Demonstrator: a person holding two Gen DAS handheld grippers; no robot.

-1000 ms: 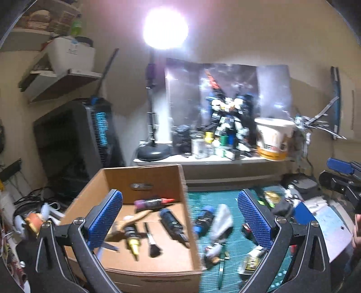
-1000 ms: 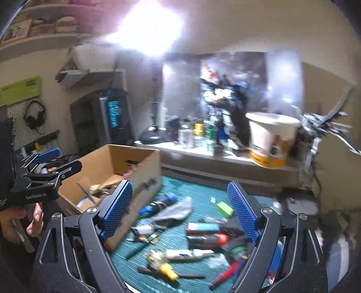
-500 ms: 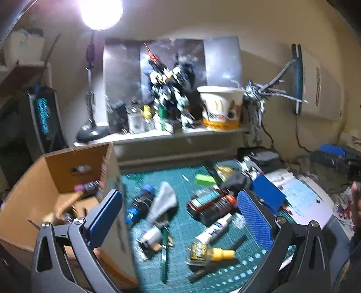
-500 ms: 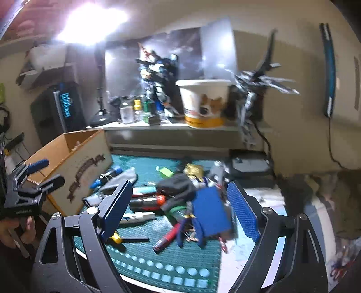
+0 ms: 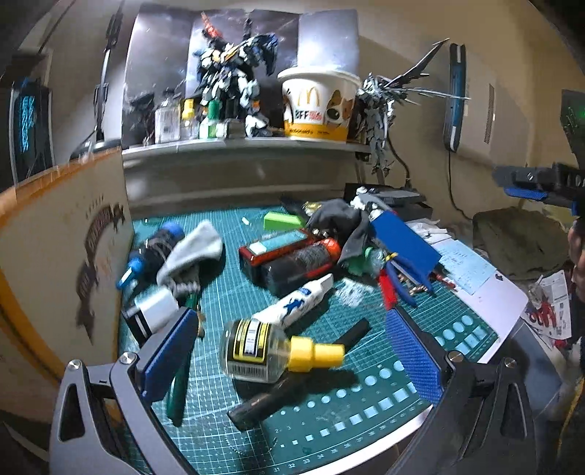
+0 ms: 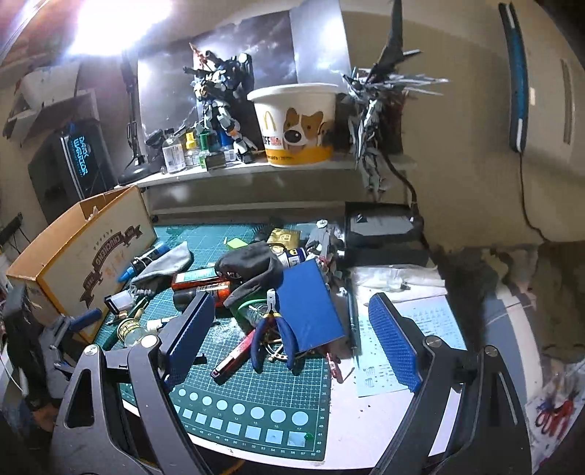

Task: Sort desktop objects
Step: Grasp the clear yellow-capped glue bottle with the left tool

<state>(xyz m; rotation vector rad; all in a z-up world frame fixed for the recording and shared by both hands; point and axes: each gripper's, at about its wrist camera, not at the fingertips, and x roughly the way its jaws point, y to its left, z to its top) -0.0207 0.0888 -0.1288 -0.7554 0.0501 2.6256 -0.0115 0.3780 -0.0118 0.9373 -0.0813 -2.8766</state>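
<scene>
Hovering my open, empty left tongs (image 5: 289,350) over the yellow-capped clear glass bottle (image 5: 270,352); round glass could roll from between them.

A raised shelf (image 6: 256,170) ran along the far edge of the worktop. On it a dark robot model (image 6: 219,95) stood left of a paper bucket (image 6: 296,124) printed with a dog's face, with small bottles (image 6: 175,151) further left. A spiky silver model (image 6: 376,109) stood just right of the bucket. A poster (image 5: 241,44) hung on the wall behind them. At far left a lamp (image 6: 109,22) glared above a dark computer case (image 6: 73,164).
</scene>
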